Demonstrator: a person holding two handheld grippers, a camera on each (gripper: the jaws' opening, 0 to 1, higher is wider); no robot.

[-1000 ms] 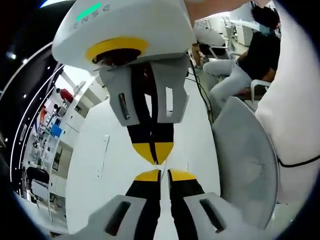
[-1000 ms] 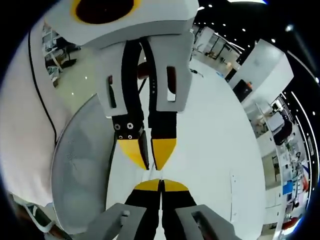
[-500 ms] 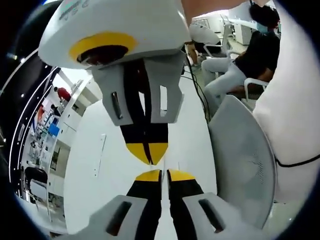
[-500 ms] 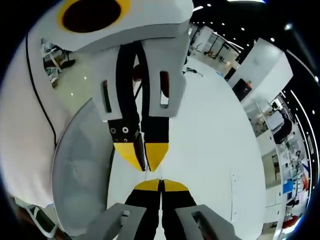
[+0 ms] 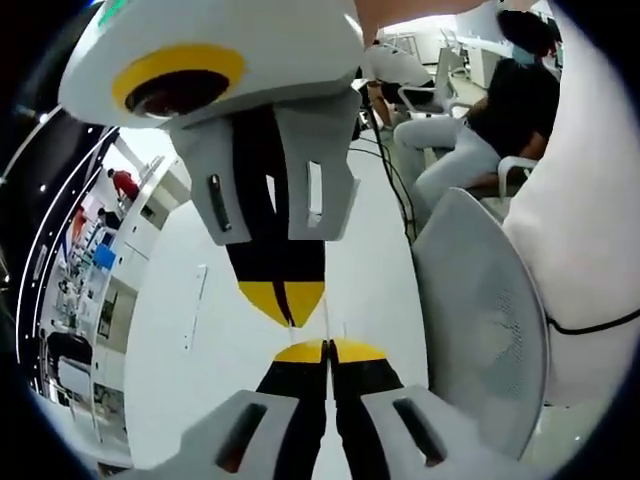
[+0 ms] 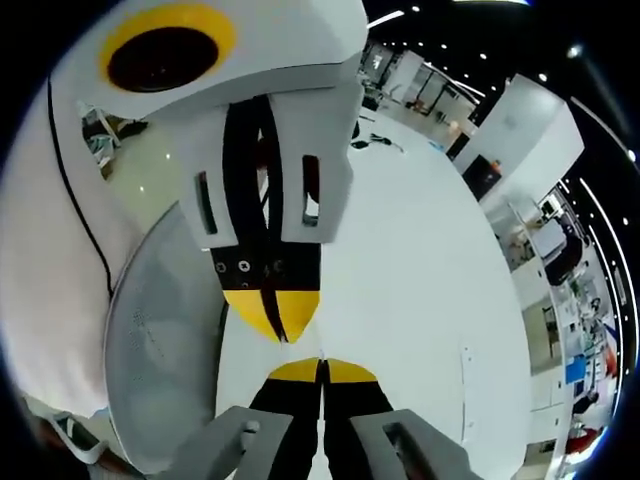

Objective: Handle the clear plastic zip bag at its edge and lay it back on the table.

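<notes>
In the left gripper view, the left tool [image 5: 328,350] rises from the bottom edge with its two yellow-tipped black jaws pressed together, clenched; whether anything thin lies between them cannot be told. Facing it from above, tip to tip and very near, is the right tool [image 5: 285,298], a white-bodied device with grey jaw arms and yellow-tipped black jaws, also drawn together to a point. Below both spreads the smooth white worktop [image 5: 190,400]. To the right stands a pale grey mesh-backed chair [image 5: 480,320], and beyond it a seated person in a dark top and light trousers [image 5: 480,130]. A white fabric surface with a black cable across it [image 5: 590,250] takes the far right.

In the right gripper view, the right tool [image 6: 322,368] comes up from the bottom with its jaws closed against each other. The left tool [image 6: 272,318] hangs opposite, its yellow tips meeting in a point just above. The white worktop [image 6: 420,300] stretches behind, and the grey mesh chair [image 6: 160,340] sits at left.

The clear plastic zip bag cannot be made out in either view; its place cannot be told.
</notes>
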